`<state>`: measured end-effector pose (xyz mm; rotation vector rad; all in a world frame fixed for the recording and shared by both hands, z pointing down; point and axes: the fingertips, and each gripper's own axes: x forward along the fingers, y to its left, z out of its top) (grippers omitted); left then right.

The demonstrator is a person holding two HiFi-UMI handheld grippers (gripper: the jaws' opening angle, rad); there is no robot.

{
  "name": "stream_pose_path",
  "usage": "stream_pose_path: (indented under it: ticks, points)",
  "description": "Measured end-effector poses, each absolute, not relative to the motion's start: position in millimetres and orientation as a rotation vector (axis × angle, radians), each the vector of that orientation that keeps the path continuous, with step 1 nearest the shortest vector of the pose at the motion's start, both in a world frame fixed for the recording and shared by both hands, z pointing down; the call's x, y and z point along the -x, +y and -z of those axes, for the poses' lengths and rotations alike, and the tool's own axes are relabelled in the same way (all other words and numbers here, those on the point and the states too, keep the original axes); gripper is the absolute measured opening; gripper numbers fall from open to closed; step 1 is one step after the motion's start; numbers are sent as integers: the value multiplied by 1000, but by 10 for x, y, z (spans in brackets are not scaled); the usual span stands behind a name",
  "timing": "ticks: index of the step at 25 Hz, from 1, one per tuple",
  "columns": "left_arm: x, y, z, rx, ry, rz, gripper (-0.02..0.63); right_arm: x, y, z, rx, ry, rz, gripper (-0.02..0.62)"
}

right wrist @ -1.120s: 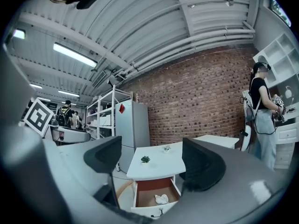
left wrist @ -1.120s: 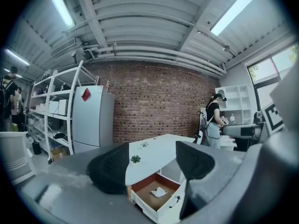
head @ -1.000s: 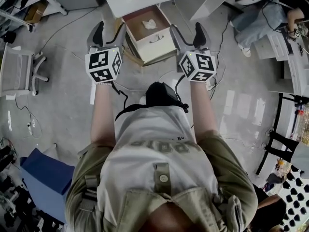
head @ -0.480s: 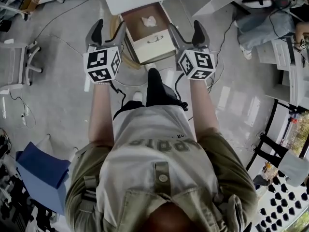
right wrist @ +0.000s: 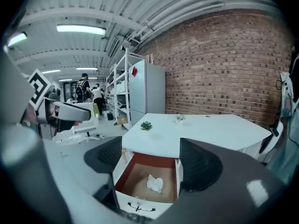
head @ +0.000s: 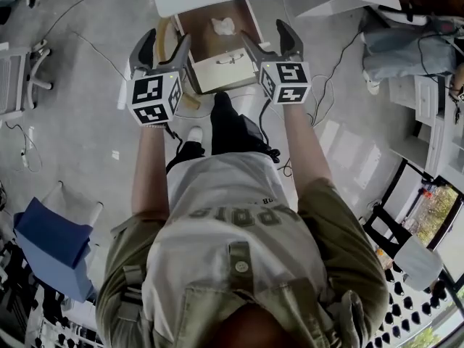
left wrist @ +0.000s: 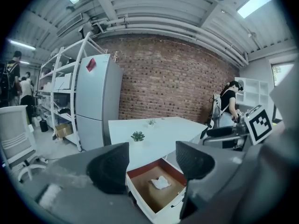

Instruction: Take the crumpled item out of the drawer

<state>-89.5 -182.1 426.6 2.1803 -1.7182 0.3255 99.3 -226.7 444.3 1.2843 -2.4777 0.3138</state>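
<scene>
Holding the left gripper [head: 165,46] and the right gripper [head: 266,38] side by side, jaws of each spread wide, nothing between them. Looking through both gaps at the open drawer [right wrist: 152,161], ahead of and below the jaws, well apart from them, under the edge of a white table [right wrist: 196,129]. Lying loose on the drawer's brown floor, centred in the right gripper's gap and apart from the walls: a white wad [right wrist: 154,183]. Looks like crumpled paper or tissue (cannot tell which from here), so probably almost weightless, soft and springy, neither fragile nor slippery. Likely to squash flat under a hard squeeze, and to skate across the floor if nudged by one jaw alone. Best taken from above, jaws straddling the thickest part of the lump and closing gently on the folds, not on a stray corner that could tear or slip free. Not yet begun, by the look of it: needs a reach forward and down first, clear of the front panel.
</scene>
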Motion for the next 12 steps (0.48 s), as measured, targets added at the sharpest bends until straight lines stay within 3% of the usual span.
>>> stream_pose_path:
  ticks: [12]
  points:
    - [732, -1993, -4996, -2047, -1671, -420, 316, -524, -2640, -5843, -700, -2342, -371, 391]
